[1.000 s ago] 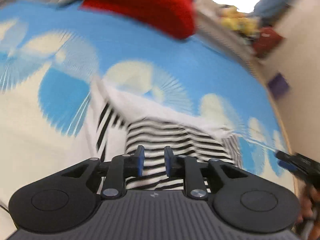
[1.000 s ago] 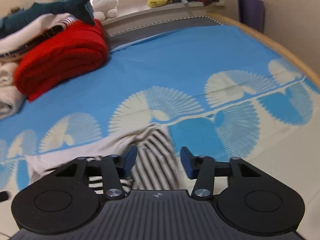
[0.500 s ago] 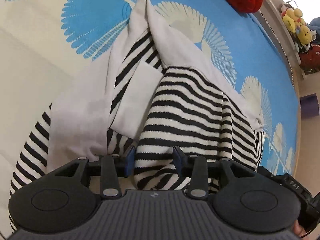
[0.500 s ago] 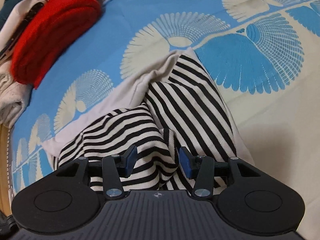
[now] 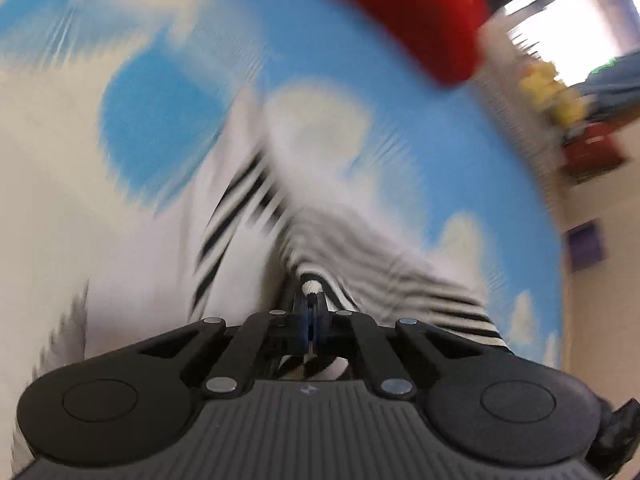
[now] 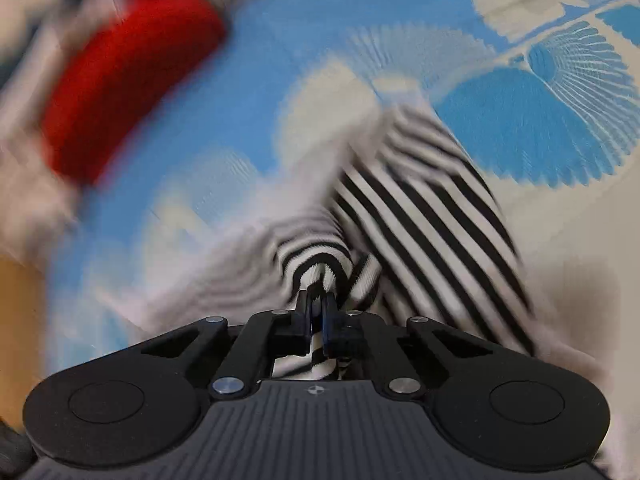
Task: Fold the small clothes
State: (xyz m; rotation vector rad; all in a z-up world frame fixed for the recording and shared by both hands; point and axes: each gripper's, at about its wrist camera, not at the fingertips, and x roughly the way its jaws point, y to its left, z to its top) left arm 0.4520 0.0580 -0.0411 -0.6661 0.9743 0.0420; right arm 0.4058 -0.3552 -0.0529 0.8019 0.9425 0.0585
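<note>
A: Start at the tongs. What are they doing?

B: Both pairs have just snapped closed. The left gripper (image 5: pixel 311 322) has its blue pads pressed together on a bunched fold of the striped garment (image 5: pixel 320 280), which spills out above and below the pinch. Half a second back those jaws stood apart over the flat cloth with nothing clamped.

A: And the other one?

B: The same. The right gripper (image 6: pixel 318 318) pinches a rolled ridge of the striped garment (image 6: pixel 424 216), the black and white bands curling over its tips. Earlier its fingers were spread wide with the fabric lying loose between them.

A: Where is the garment now?

B: On the blue and cream bedspread (image 6: pixel 520 128), gathered up towards each pinch instead of lying spread out. Its pale plain part trails off to the left in the left wrist view.

A: Anything farther out?

B: The red folded blanket (image 6: pixel 128 76) sits well beyond the garment, nearer the head of the bed. Both views are smeared with blur where half a second ago they were sharp, and the left view now takes in more of the room: the red blanket (image 5: pixel 420 12) and a bright window (image 5: pixel 576 12) at upper right.
</note>
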